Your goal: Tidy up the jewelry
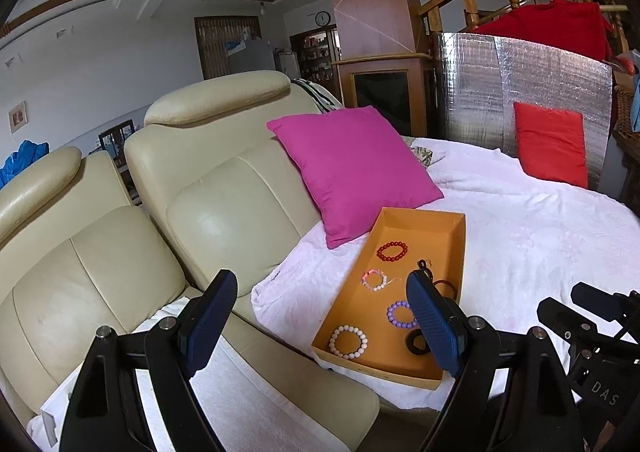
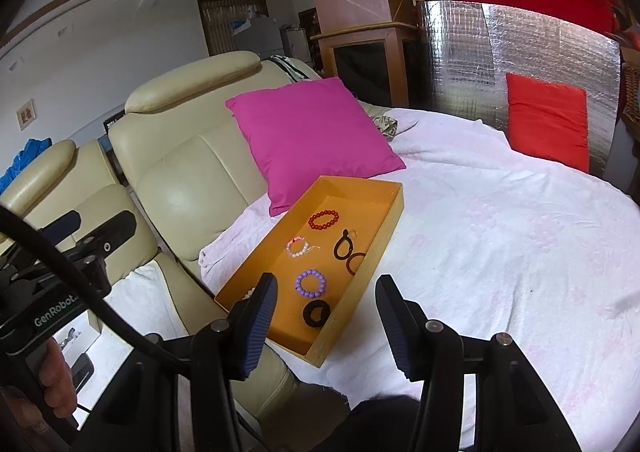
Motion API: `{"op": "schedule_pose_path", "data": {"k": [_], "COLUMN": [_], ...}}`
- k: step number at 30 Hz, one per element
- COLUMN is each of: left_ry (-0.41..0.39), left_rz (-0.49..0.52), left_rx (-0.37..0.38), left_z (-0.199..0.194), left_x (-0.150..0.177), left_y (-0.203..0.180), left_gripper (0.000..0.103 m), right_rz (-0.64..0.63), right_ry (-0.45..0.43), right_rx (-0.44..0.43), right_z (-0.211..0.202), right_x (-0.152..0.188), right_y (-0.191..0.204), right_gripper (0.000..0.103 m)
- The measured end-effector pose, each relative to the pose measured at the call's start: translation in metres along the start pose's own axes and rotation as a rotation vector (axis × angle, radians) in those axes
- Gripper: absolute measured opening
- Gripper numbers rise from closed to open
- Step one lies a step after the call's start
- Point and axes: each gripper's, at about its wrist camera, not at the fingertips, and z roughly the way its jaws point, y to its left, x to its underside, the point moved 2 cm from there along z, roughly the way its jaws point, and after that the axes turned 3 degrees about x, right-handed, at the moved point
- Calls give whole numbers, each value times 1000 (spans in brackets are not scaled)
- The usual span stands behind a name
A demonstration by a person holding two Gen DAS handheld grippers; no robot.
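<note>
An orange tray (image 1: pixel 456 252) (image 2: pixel 384 236) lies on a white blanket. In it are a red bead bracelet (image 1: pixel 392 251) (image 2: pixel 323 220), a pink-white bracelet (image 1: pixel 375 280) (image 2: pixel 297 247), a purple bracelet (image 1: pixel 398 314) (image 2: pixel 310 283), a cream bracelet (image 1: pixel 348 341), black hair ties (image 2: pixel 345 247) and a black ring (image 2: pixel 316 312). My left gripper (image 1: pixel 324 320) hangs open before the tray's near left corner, nothing between its pads. My right gripper (image 2: pixel 326 324) is open over the tray's near right edge, holding nothing.
A magenta cushion (image 1: pixel 352 172) (image 2: pixel 312 140) leans just behind the tray. A cream leather sofa (image 1: pixel 224 192) fills the left. A red cushion (image 2: pixel 548 120) rests on a silver foil panel (image 2: pixel 520 48) at the back right. White blanket (image 2: pixel 500 244) spreads to the right.
</note>
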Motion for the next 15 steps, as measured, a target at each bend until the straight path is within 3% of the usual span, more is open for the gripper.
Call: {"op": "schedule_pose_path", "data": {"k": [15], "left_ry": [4], "left_rz": [-24], "left_rx": [32], "left_z": [0], "left_x": [4], "left_y": [8], "left_gripper": [87], "right_rz": [-23], "right_ry": [-9], "right_rx": [10], "right_z": [-2], "right_x": [9], "right_y": [12], "right_gripper": [55]}}
